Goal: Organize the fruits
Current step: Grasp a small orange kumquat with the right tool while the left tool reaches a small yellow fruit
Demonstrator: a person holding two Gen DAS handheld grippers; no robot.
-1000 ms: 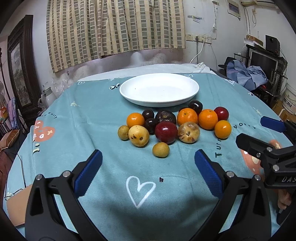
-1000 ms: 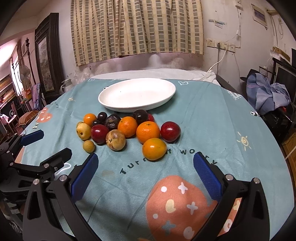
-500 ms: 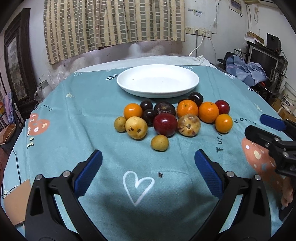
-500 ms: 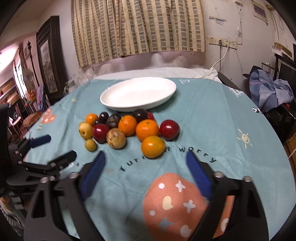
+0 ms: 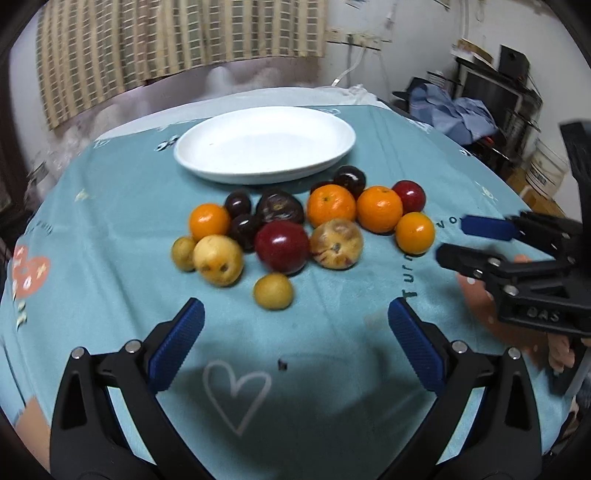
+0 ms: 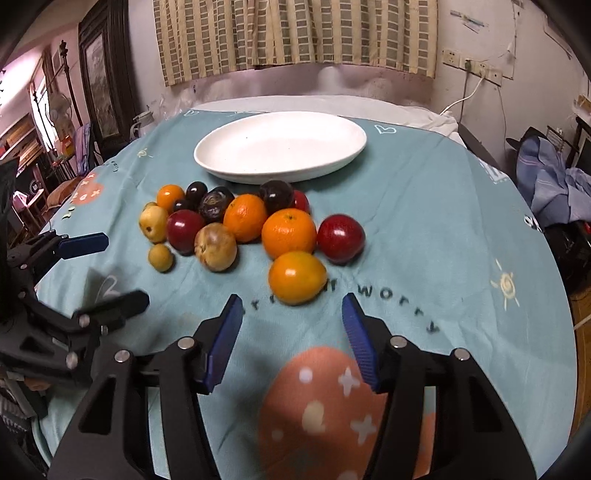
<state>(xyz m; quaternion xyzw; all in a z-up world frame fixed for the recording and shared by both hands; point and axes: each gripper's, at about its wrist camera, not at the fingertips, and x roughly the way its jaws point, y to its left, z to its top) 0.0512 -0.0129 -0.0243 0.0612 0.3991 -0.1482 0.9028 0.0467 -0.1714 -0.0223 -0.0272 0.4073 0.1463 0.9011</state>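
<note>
A cluster of fruit lies on the teal tablecloth in front of an empty white oval plate [image 5: 266, 144] [image 6: 280, 147]: oranges, red plums, dark plums and yellowish fruits. My left gripper [image 5: 291, 332] is open and empty, just short of a small yellow fruit [image 5: 273, 291]. My right gripper [image 6: 291, 332] is open and empty, its fingers partly narrowed, just short of the nearest orange [image 6: 297, 277] [image 5: 414, 232]. A red plum [image 6: 340, 238] sits right of that orange. Each gripper shows at the edge of the other's view.
The round table's edge [image 6: 546, 295] drops off to the right, with clothes and furniture beyond. A framed picture [image 6: 99, 85] and clutter stand at the left. A curtain [image 6: 295, 33] hangs behind the table.
Both grippers have moved forward toward the fruit. The right gripper's fingers have narrowed around the line to the nearest orange. No fruit has moved.
</note>
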